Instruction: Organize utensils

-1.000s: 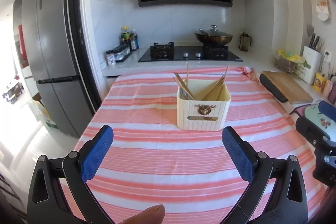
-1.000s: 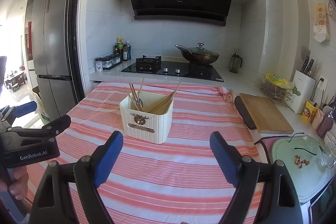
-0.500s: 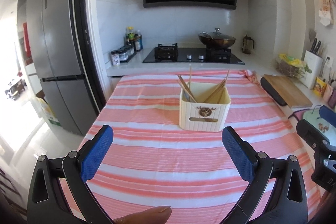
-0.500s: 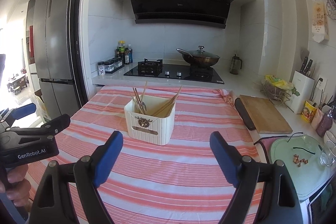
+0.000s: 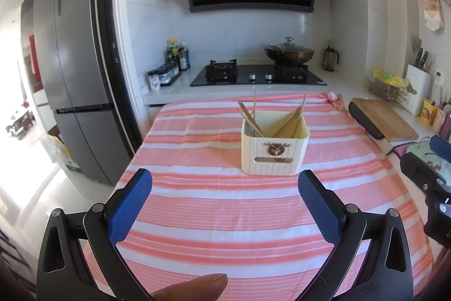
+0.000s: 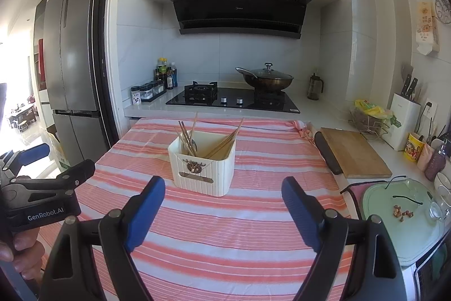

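- Your left tongs (image 5: pixel 225 189) stand spread wide and released, nothing between the blue pads, low in the left wrist frame.
- Your right tongs (image 6: pixel 223 198) are equally released and empty, low in the right wrist frame.
- Over the last second the cream utensil holder (image 5: pixel 274 149) has drawn smaller and slid higher in both views; the chopsticks (image 5: pixel 290 119) lean inside it exactly as before.
- That reads as you easing back: the sticks look stowed and the striped surface (image 5: pixel 225 216) carries no loose utensil, so the sorting seems finished.
- Readable writing: "GenRobot.AI" on the left tool's body (image 6: pixel 46 215), lower left of the right wrist frame. Fridge sticker and hood lettering are too small.
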Tool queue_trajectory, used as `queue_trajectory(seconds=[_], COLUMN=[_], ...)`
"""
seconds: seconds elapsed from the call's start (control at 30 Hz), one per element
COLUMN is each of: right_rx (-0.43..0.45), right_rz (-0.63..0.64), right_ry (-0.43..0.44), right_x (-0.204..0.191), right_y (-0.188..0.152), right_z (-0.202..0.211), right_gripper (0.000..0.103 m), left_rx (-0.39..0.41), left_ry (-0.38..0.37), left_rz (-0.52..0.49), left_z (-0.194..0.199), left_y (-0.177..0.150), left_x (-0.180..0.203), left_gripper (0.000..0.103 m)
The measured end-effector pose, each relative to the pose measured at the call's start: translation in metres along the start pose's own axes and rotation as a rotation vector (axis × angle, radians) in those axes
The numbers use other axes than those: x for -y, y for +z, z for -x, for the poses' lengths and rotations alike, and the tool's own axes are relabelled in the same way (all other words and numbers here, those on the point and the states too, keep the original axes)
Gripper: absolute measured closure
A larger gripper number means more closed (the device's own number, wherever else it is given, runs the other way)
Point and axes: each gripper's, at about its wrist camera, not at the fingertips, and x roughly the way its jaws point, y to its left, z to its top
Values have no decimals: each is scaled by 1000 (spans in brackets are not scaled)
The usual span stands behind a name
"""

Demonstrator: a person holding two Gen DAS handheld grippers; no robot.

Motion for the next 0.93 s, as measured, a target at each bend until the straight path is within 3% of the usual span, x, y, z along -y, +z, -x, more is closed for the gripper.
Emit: queue_trajectory(seconds=[0.93], right_rx=[-15], right_rz=[16], right_ry=[-2], right_x=[-8], right_y=[-5], right_z=[1], right_gripper=[16], left_rx=[1], left_ry=[-13], left_rz=[43], left_z=[-5], left_y=[-5], left_x=[-6], left_gripper=[0])
